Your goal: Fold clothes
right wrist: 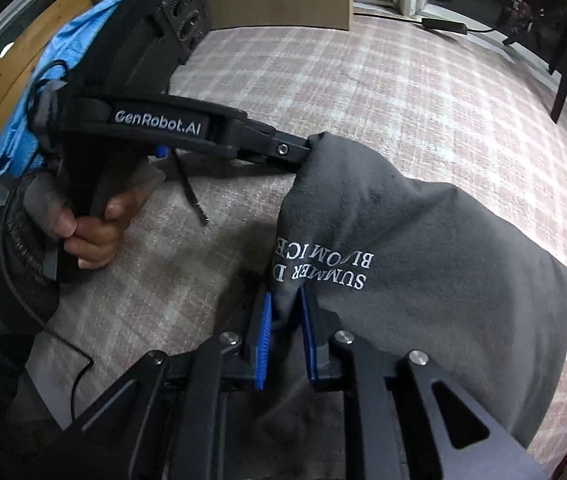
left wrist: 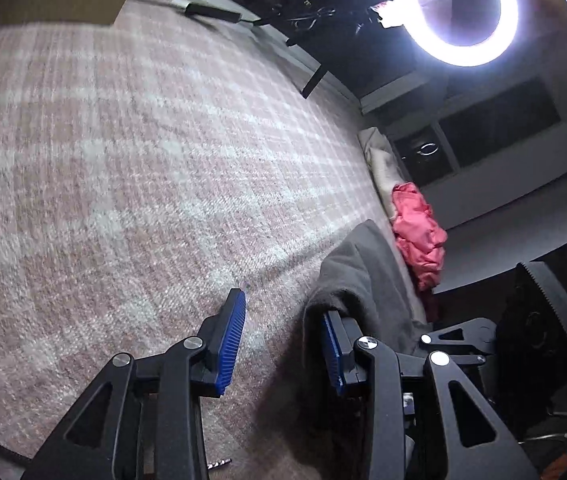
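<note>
A: The rug (left wrist: 143, 152) is filling most of the left wrist view, and the grey top (left wrist: 363, 280) is showing there only as a heap at the right, with a pink garment (left wrist: 417, 232) beyond it and a ring light (left wrist: 459, 16) glaring above.

B: The right wrist view is showing more: the top (right wrist: 423, 248) is lying bunched on the rug (right wrist: 403, 92), white lettering upside down, a blue garment (right wrist: 35, 92) far left.

A: The left hand-held gripper (left wrist: 283, 344) is standing released here, pads apart over bare rug, cloth draping just past the right pad.

B: From my side its tip (right wrist: 303, 148) is meeting the top's edge, a hand (right wrist: 95, 232) gripping the handle. The right hand-held gripper (right wrist: 285, 336) is sitting with a fold between its pads; whether they are pressing it, I cannot tell.
</note>
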